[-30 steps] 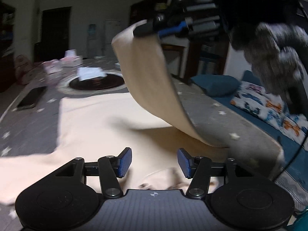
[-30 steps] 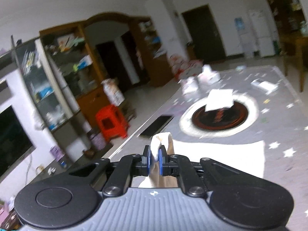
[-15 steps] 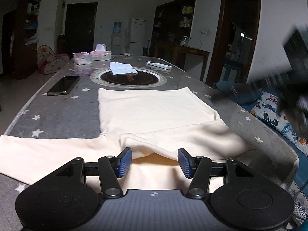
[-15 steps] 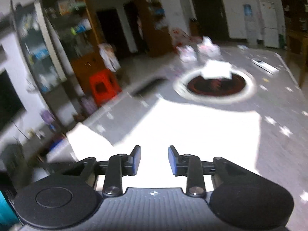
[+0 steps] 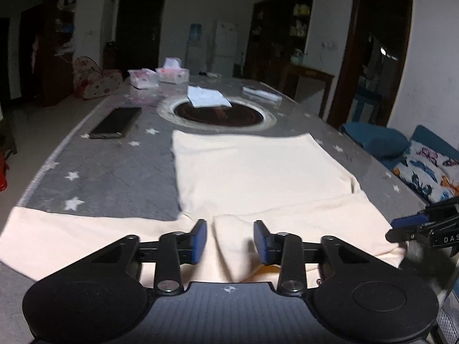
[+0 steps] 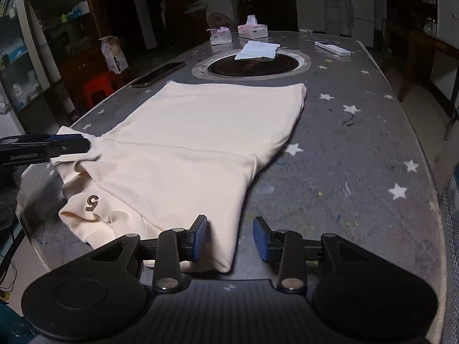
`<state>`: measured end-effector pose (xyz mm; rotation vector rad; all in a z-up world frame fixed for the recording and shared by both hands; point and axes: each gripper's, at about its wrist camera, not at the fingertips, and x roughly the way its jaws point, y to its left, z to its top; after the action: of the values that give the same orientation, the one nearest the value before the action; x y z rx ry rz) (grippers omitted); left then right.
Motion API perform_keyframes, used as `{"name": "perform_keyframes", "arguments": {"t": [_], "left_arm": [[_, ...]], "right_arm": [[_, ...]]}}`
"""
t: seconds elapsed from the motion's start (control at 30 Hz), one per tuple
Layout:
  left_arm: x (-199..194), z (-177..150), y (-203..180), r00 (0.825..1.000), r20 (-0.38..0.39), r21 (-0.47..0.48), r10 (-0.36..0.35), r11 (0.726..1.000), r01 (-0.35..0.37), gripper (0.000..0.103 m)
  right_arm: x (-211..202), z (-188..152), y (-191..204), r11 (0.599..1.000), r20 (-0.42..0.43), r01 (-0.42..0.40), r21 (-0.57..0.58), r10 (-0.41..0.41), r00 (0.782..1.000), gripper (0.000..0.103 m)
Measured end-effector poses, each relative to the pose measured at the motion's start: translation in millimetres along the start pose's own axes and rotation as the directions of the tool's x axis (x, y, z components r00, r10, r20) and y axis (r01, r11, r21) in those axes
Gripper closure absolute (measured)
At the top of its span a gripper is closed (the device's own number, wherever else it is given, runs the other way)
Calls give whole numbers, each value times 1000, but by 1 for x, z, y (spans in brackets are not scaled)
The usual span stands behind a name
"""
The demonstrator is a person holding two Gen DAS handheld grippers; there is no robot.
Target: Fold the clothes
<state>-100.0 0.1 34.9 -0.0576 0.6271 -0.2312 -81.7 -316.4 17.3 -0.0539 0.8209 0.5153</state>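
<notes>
Shirt (image 6: pixel 200 132) flat on star-print table (image 6: pixel 358 154) (dim room) | both hand-held grippers (image 5: pixel 230 239) (image 6: pixel 229 238) agape, empty

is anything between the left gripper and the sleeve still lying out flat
Nothing visible. The left gripper hangs open over the cream shirt, and the unfolded sleeve lies bare on the table.

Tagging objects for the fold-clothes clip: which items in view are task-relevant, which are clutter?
Job:
- cream long-sleeved cotton shirt
- left gripper, open
- right gripper, open

Lying about:
- black smartphone
- two pink tissue boxes
- white folded paper
- white remote control
- grey star-patterned tablecloth
</notes>
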Motion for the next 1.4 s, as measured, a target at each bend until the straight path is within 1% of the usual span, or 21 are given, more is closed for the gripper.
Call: {"name": "perform_keyframes", "arguments": {"t": [0.13, 0.2, 0.33, 0.37, 0.4, 0.43, 0.47, 0.53, 0.63, 0.67, 0.77, 0.87, 1.07, 1.1, 1.13, 1.2, 1.23, 1.3, 1.33, 1.37, 1.4], "left_arm": [[9, -2, -5, 1000, -24, 15, 4, 1000, -4, 67], [13, -3, -5, 999, -28, 17, 18, 1000, -18, 67], [19, -1, -4, 999, -36, 17, 20, 1000, -20, 67], [21, -1, -4, 999, -36, 20, 22, 1000, -21, 70], [22, -1, -4, 999, -33, 20, 23, 1000, -23, 87], [23, -1, -3, 999, -33, 16, 24, 1000, -23, 92], [24, 0, -2, 999, -31, 13, 24, 1000, -24, 95], [19, 4, -6, 999, 7, 32, 32, 999, -33, 96], [12, 9, -13, 997, 70, 79, 31, 996, -36, 96], [12, 11, -15, 997, 75, 89, 28, 995, -34, 96], [22, 11, -14, 998, 41, 91, 44, 995, -47, 95], [28, 5, -9, 999, 1, 67, 52, 996, -52, 92], [28, -1, -4, 998, -18, 54, 65, 996, -64, 90], [29, -1, -4, 998, -20, 51, 64, 997, -63, 90], [30, -1, -5, 998, -21, 52, 66, 997, -65, 90], [31, 0, -7, 997, -22, 54, 68, 996, -67, 90], [32, 0, -7, 997, -22, 54, 69, 996, -68, 90], [32, 0, -6, 997, -22, 51, 70, 996, -69, 87], [31, 0, -6, 997, -22, 49, 74, 996, -73, 84], [31, 0, -5, 997, -22, 47, 78, 996, -77, 78], [31, 0, -4, 997, -22, 45, 79, 996, -78, 73]], "right_arm": [[0, 2, 0, 1000, 1, 7, -12, -7, 1000, 68], [0, 2, -1, 1000, 1, 6, -8, -6, 1000, 68], [1, 2, -1, 1000, 3, 7, -10, -7, 1000, 68], [1, 2, -1, 1000, 3, 7, -12, -7, 1000, 68], [1, 2, -1, 1000, 2, 6, -13, -6, 1000, 68], [2, 2, -1, 1000, 1, 5, -14, -5, 1000, 68], [2, 2, -2, 1000, 0, 3, -15, -3, 1000, 68], [2, 3, -2, 1000, -5, 2, -19, -2, 1000, 68], [1, 10, -1, 998, -4, 5, -57, -5, 1000, 68], [0, 14, -1, 997, 3, 8, -73, -8, 1000, 68], [1, 30, -2, 992, 34, 12, -123, -8, 999, 68], [9, 45, -1, 980, 47, -1, -197, 10, 999, 68], [33, 62, 6, 929, 1, -60, -364, 65, 998, 69], [36, 62, 7, 922, -13, -70, -381, 71, 997, 71], [40, 63, 8, 915, -27, -80, -396, 75, 997, 79], [48, 64, 9, 900, -56, -100, -425, 84, 995, 83], [51, 64, 10, 896, -64, -98, -434, 78, 995, 93], [50, 62, 10, 896, -59, -81, -437, 61, 996, 99], [47, 62, 9, 897, -51, -70, -436, 53, 997, 100], [43, 61, 8, 900, -39, -56, -432, 44, 998, 100], [38, 60, 7, 903, -28, -43, -427, 35, 999, 100]]}}
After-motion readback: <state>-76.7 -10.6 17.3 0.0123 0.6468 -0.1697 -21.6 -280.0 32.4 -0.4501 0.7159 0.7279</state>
